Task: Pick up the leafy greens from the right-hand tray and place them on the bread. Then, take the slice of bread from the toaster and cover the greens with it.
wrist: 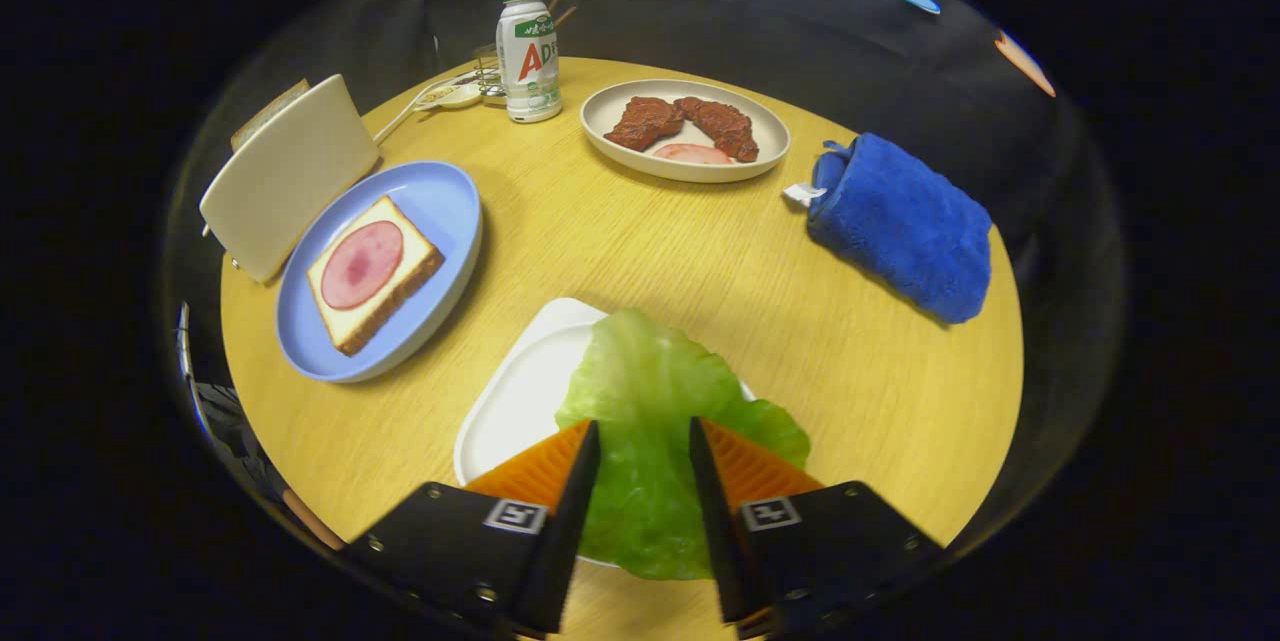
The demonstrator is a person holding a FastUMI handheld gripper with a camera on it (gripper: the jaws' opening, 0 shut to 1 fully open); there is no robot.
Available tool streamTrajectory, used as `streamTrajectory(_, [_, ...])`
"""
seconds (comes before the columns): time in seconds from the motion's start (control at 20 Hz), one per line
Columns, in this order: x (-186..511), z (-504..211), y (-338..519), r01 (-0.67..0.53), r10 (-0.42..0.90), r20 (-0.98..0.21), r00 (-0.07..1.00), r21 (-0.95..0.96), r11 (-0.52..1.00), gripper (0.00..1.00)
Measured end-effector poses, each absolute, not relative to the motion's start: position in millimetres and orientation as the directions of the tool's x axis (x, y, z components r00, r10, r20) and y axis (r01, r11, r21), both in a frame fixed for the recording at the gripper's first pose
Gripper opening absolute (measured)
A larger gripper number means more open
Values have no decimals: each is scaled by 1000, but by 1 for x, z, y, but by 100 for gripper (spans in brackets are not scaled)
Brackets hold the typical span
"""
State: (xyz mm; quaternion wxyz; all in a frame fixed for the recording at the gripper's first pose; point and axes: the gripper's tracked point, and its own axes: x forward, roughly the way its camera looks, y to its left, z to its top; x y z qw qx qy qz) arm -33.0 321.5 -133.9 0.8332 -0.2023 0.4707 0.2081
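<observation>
While the fingers [645, 441] straddle the lettuce leaf [655, 421], round wooden worktop [700, 261] carries clutter all around.

Fingers part-open, leaf lies between them over the white square tray [520, 391]; cannot tell if either presses on it. Leaf is crinkly, pale green, wavy-edged. Beyond, to one side: blue oval plate [440, 201] with a bread slice [372, 273] topped by a pink ham round; cream toaster [285, 176] just behind it, touching the plate's rim. Far side: white bottle [528, 56], beige plate of brown meat pieces [685, 129]. Fluffy blue towel [900, 226] folded, well apart from the tray. Path from leaf to bread is bare wood.
</observation>
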Motion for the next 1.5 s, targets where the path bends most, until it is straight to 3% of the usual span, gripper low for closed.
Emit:
streamTrajectory(0.05, [-34,-136,318,-557,136,-876,462,-167,814,41])
streamTrajectory(0.1, [-29,-128,317,-546,123,-862,491,-195,815,40])
streamTrajectory(0.15, [-26,-129,320,-529,117,-854,507,-201,825,2])
streamTrajectory(0.4, [-31,-118,321,-593,115,-849,516,-257,763,1])
streamTrajectory(0.55, [-26,-106,317,-592,98,-827,554,-308,745,81])
streamTrajectory(0.7, [-21,-117,299,-583,21,-843,538,-354,731,82])
streamTrajectory(0.8, [-23,-121,304,-581,56,-869,492,-280,764,82])
streamTrajectory(0.9, [-31,-125,317,-564,119,-892,435,-167,808,73])
streamTrajectory(1.0, [-35,-133,308,-583,101,-898,428,-190,790,33])
streamTrajectory(1.05, [-19,-132,303,-535,69,-853,517,-259,804,34])
streamTrajectory(1.1, [-22,-126,302,-545,58,-859,509,-269,794,1])
streamTrajectory(1.25, [-29,-113,325,-543,183,-850,494,-137,828,0])
streamTrajectory(1.4, [-31,-95,327,-571,192,-830,523,-175,802,0])
streamTrajectory(1.5, [-23,-91,314,-586,131,-813,567,-286,759,0])
